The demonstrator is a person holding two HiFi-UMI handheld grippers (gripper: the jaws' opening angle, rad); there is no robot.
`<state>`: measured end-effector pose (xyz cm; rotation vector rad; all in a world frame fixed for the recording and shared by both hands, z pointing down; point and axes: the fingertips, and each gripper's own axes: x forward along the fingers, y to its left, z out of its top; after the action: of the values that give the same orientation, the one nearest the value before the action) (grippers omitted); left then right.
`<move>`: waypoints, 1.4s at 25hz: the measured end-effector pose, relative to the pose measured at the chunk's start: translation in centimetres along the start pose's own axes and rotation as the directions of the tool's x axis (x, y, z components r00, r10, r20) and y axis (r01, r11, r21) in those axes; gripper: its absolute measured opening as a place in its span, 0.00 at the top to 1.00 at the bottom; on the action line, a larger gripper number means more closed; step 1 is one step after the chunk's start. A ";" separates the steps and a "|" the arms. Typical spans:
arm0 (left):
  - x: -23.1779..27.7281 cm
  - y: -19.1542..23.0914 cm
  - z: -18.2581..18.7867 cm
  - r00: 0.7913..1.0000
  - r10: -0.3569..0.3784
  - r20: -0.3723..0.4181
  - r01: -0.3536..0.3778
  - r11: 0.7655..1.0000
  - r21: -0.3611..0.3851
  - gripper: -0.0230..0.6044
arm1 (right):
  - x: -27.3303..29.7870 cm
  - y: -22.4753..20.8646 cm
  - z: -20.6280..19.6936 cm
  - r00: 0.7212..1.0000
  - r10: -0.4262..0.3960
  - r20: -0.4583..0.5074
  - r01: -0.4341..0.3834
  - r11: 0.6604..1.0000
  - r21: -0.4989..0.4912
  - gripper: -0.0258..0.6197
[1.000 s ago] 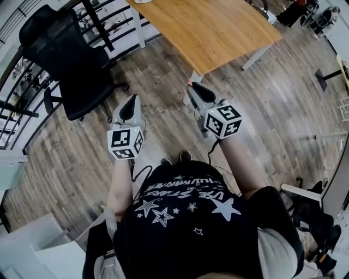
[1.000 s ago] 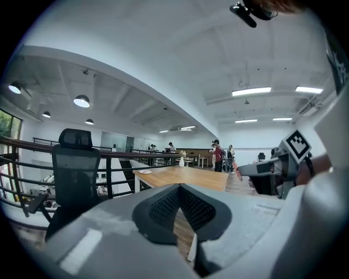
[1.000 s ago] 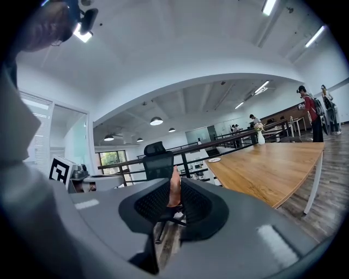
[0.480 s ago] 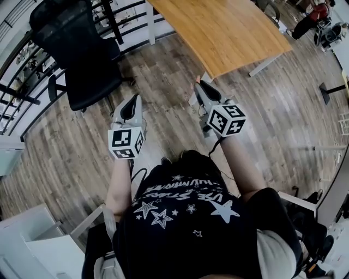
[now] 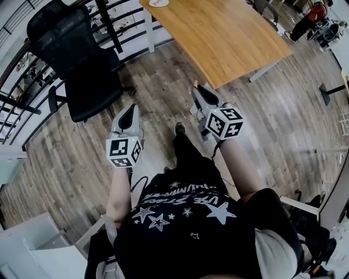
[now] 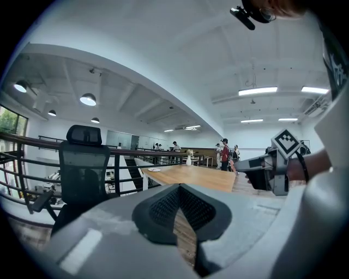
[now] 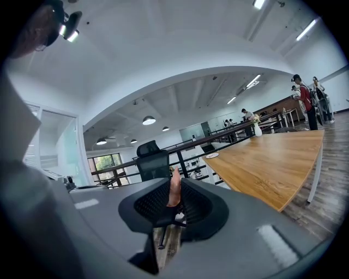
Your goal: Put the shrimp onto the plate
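A small pink shrimp (image 7: 174,188) sticks up between the pads of my right gripper (image 7: 174,192), which is shut on it. From the head view only its orange tip (image 5: 194,84) shows at the nose of the right gripper (image 5: 197,89). That gripper hangs just short of the near corner of a long wooden table (image 5: 229,38). A white plate (image 5: 158,2) lies at the table's far end, also seen as the plate (image 7: 212,156) and the plate (image 6: 154,169). My left gripper (image 5: 131,107) is over the floor, its jaws together on nothing (image 6: 180,188).
A black office chair (image 5: 76,60) stands to the left by a dark railing (image 5: 117,24). A white vase (image 7: 256,129) is on the table's far part. People stand far off at the right (image 5: 313,13). Wood flooring lies underfoot; one leg (image 5: 188,152) is stepped forward.
The person has stepped forward, one leg now showing ahead. The table sits closer and the plate has come into sight at its far end. Both grippers keep their hold and spacing.
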<state>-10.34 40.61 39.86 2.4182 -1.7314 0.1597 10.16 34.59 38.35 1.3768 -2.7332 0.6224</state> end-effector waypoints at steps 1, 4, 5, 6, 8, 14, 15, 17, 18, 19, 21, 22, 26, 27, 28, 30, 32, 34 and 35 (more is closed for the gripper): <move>0.7 0.4 0.1 1.000 0.004 0.001 -0.004 1.000 0.002 0.96 | 0.9 -0.4 0.3 1.000 0.005 0.002 -0.005 1.000 0.002 0.86; 3.2 1.6 0.5 1.000 0.009 0.000 -0.009 1.000 0.003 0.96 | 3.9 -2.1 1.1 1.000 0.015 0.001 -0.015 1.000 0.006 0.86; 4.3 2.1 0.7 1.000 0.012 -0.002 -0.012 1.000 0.003 0.96 | 5.0 -2.8 1.5 1.000 0.016 -0.001 -0.016 1.000 0.007 0.86; 5.4 2.7 0.9 1.000 0.015 -0.003 -0.015 1.000 0.001 0.96 | 6.1 -3.5 2.0 1.000 0.018 -0.001 -0.018 1.000 0.009 0.86; 8.0 3.8 1.4 1.000 0.021 -0.006 -0.022 1.000 -0.007 0.96 | 8.5 -5.1 3.1 1.000 0.024 -0.001 -0.024 1.000 0.010 0.86; 15.6 6.1 3.3 0.999 0.045 -0.011 -0.045 0.999 -0.009 0.96 | 14.9 -9.9 6.4 0.999 0.041 0.002 -0.041 0.999 0.028 0.86; 16.8 6.4 3.5 0.999 0.047 -0.011 -0.047 0.999 -0.008 0.96 | 15.9 -10.6 7.1 0.999 0.048 0.004 -0.048 0.998 0.029 0.86; 19.4 6.8 4.1 0.999 0.053 -0.013 -0.053 0.999 -0.006 0.96 | 17.8 -12.0 8.4 0.998 0.067 0.014 -0.067 0.997 0.027 0.86; 20.8 7.1 4.3 0.998 0.055 -0.014 -0.055 0.998 -0.007 0.96 | 18.7 -12.8 9.2 0.997 0.077 0.022 -0.078 0.997 0.028 0.86; 22.2 7.3 4.6 0.998 0.055 -0.015 -0.055 0.998 -0.010 0.96 | 19.7 -13.5 9.9 0.996 0.086 0.029 -0.087 0.996 0.029 0.86; 25.0 7.8 5.2 0.999 0.051 -0.016 -0.051 0.999 -0.017 0.96 | 21.7 -15.0 11.2 0.994 0.102 0.038 -0.103 0.994 0.033 0.86; 26.2 8.1 5.6 0.999 0.052 -0.014 -0.052 0.998 -0.019 0.96 | 22.8 -15.7 11.8 0.993 0.109 0.038 -0.111 0.993 0.034 0.86; 30.3 9.7 6.9 0.998 0.063 -0.005 -0.063 0.998 -0.020 0.96 | 26.6 -18.1 13.5 0.992 0.121 0.036 -0.122 0.992 0.039 0.86; 31.1 10.0 7.0 0.998 0.062 -0.011 -0.062 0.998 -0.015 0.96 | 27.5 -18.6 13.7 0.992 0.118 0.035 -0.120 0.992 0.045 0.86; 31.8 10.4 7.1 0.998 0.060 -0.019 -0.060 0.998 -0.009 0.96 | 28.3 -19.1 13.9 0.993 0.115 0.035 -0.117 0.992 0.053 0.86; 33.0 11.1 7.2 0.998 0.060 -0.027 -0.060 0.998 -0.005 0.96 | 29.5 -19.8 14.2 0.993 0.111 0.036 -0.113 0.991 0.066 0.86; 34.1 12.1 7.4 0.997 0.067 -0.026 -0.068 0.998 -0.019 0.96 | 30.8 -20.6 14.3 0.994 0.105 0.034 -0.107 0.992 0.072 0.86; 35.4 13.2 7.3 0.997 0.073 -0.025 -0.074 0.997 -0.029 0.96 | 32.2 -21.5 14.4 0.995 0.091 0.033 -0.094 0.992 0.079 0.86; 36.2 13.8 7.3 0.997 0.072 -0.025 -0.073 0.997 -0.029 0.96 | 33.0 -21.9 14.6 0.996 0.083 0.033 -0.086 0.993 0.084 0.86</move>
<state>-11.79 1.17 40.22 2.3245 -1.7987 0.1688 9.29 -7.57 38.73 1.3025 -2.8325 0.7368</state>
